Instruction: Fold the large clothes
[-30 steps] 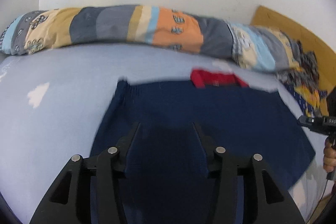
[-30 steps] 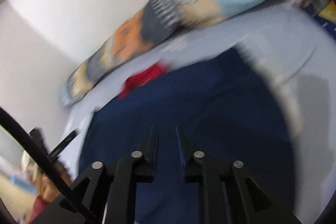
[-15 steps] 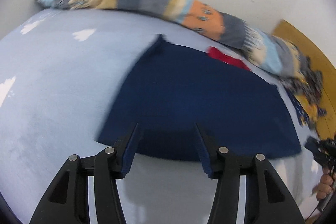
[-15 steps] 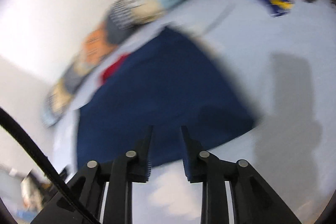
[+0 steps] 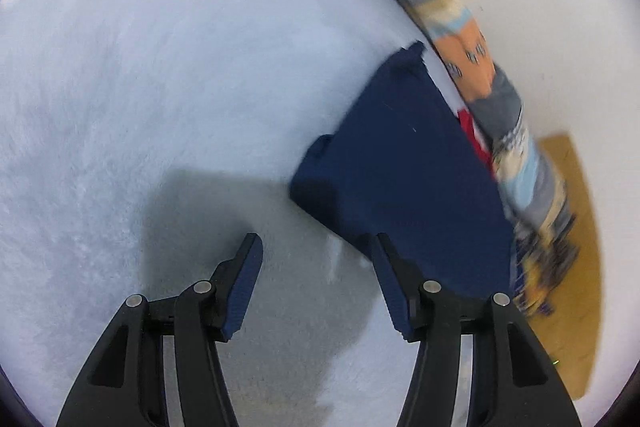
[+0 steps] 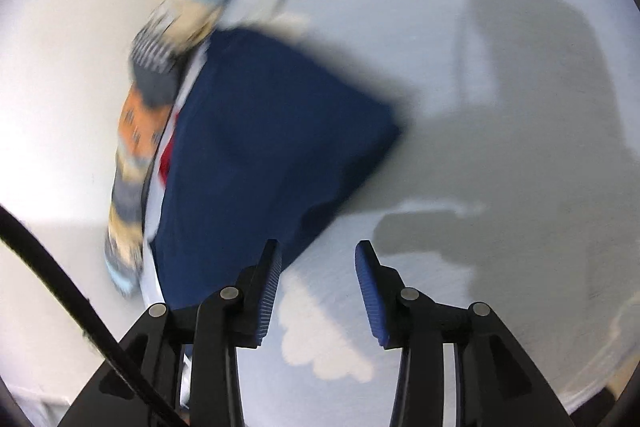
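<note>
Both grippers released, fingers spread w/ nothing between. Left gripper (image 5: pixel 316 247) over pale blue bed sheet (image 5: pixel 160 87); folded navy garment (image 5: pixel 408 179) lies flat ahead-right, edge just past its right finger. Right gripper (image 6: pixel 318 253): garment (image 6: pixel 260 147) ahead-left, by its left finger. Patchwork bolster (image 5: pixel 480 75) beyond garment.

From my right wrist feed the navy garment (image 6: pixel 256 147) is smeared by motion, its edges soft, and its near end disappears behind the right gripper (image 6: pixel 316 283). The patterned bolster (image 6: pixel 156 107) is too blurred to read (just colour blocks). On the left feed, I lose the garment's near corner behind a gripper finger (image 5: pixel 394 287).
</note>
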